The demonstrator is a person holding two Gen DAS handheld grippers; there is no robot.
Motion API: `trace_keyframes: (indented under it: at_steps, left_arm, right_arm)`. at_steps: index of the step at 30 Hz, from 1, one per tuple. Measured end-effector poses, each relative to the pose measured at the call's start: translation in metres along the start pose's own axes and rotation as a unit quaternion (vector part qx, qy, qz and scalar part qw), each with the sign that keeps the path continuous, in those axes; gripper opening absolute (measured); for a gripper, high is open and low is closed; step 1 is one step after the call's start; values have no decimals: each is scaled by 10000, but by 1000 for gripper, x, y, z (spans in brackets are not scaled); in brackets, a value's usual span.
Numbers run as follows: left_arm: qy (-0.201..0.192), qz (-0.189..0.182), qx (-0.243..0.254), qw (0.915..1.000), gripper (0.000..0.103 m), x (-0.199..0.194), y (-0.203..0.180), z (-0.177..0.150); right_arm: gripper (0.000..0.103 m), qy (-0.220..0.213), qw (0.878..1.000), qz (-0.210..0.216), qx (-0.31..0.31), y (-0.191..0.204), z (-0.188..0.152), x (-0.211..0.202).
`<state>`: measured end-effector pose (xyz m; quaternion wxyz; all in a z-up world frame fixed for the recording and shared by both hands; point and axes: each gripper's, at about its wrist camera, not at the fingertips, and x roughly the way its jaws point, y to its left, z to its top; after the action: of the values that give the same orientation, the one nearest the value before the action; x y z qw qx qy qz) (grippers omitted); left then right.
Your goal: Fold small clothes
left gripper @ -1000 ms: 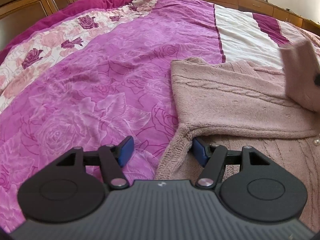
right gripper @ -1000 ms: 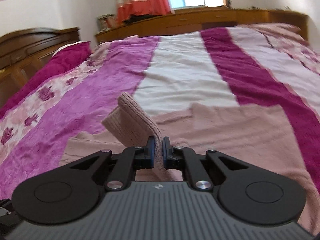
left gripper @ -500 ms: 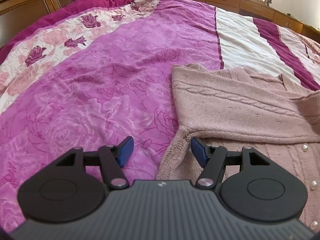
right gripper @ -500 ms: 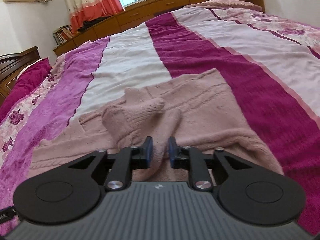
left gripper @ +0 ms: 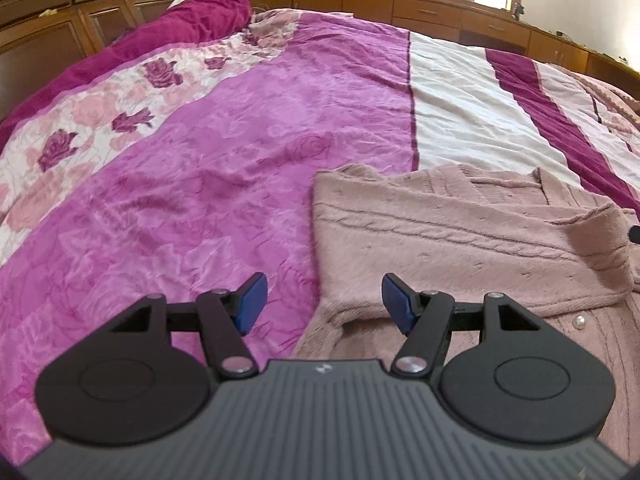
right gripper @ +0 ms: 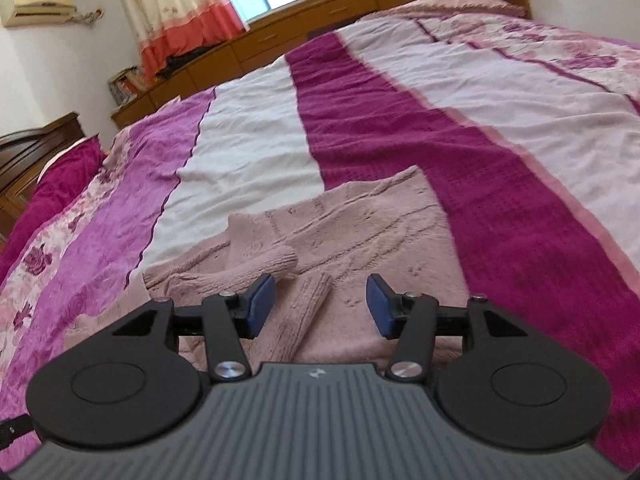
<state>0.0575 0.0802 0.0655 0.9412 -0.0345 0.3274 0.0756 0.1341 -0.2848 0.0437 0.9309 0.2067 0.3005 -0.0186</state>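
Note:
A dusty-pink knitted cardigan (left gripper: 460, 240) lies flat on the bed, one sleeve folded across its body. My left gripper (left gripper: 322, 302) is open just above the cardigan's left edge, its pads clear of the knit. In the right wrist view the same cardigan (right gripper: 360, 232) spreads ahead, with a ribbed sleeve cuff (right gripper: 308, 304) lying loose below my right gripper (right gripper: 320, 304). Its jaws are opening, and the cuff sits between them untouched by the blue pads. A pearl button (left gripper: 578, 322) shows on the cardigan's front.
The bedspread (left gripper: 200, 200) has magenta, floral, white and dark-red stripes. A dark wooden headboard (left gripper: 60, 12) stands at the left and low wooden cabinets (right gripper: 320, 16) run under the window. A magenta pillow (left gripper: 192, 24) lies by the headboard.
My right gripper held the sleeve cuff raised, carried it over the cardigan, lowered and released it; the jaws have spread. My left gripper rose slightly and stayed open.

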Motion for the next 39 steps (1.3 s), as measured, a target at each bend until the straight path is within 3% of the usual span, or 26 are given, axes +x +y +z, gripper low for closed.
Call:
trace_keyframes:
  at_steps: [7,8,10,14,17,20,25,27,31,36,39]
  left_arm:
    - [74,-127,68,9999,65,22,-14,6]
    - [77,-129,68,9999,65,25,-15,7]
    - [108,-122,57,9999,65,32,-16,7]
    - [242,-21,49,9997,65,45,-15,6]
    - [377,47,15,9993,65,53,-14,3]
    - [430,27,-86,9990,66,57,-11,0]
    - [415,59,-3,9991,66,58,-12,-1]
    - [421,70,23,9991,67,59,-12,0]
    - [434,74,30,9990,67,59,-13,0]
    - [429,104,88,9990,67,61,-14,0]
    - [430,105,92,9990,70,62,-14,-1]
  right_arm:
    - [55,292,9992,137,-256,13,1,31]
    - [49,311,9989,153,-303,14,1,34]
    - [15,292,9986,208,-392,17,-1,38]
    - [12,-128,9985,273,-463,20,-1,21]
    - [12,-663,9958,4,-633,21,-1,-5]
    - [12,-915,9922,-366,-761,15,-6,-21]
    - [14,-309,9940,-684,-791,-1,-22,-18]
    - [23,-136,9947,-704,-741,-5,-27,-18]
    - [51,-317,9933,-793,-777,-1,-28,-26]
    - [60,-639,9914,-469,-1038,16,-24,-40]
    - [63,-523,9912,-248,-1193,22,-25,-36]
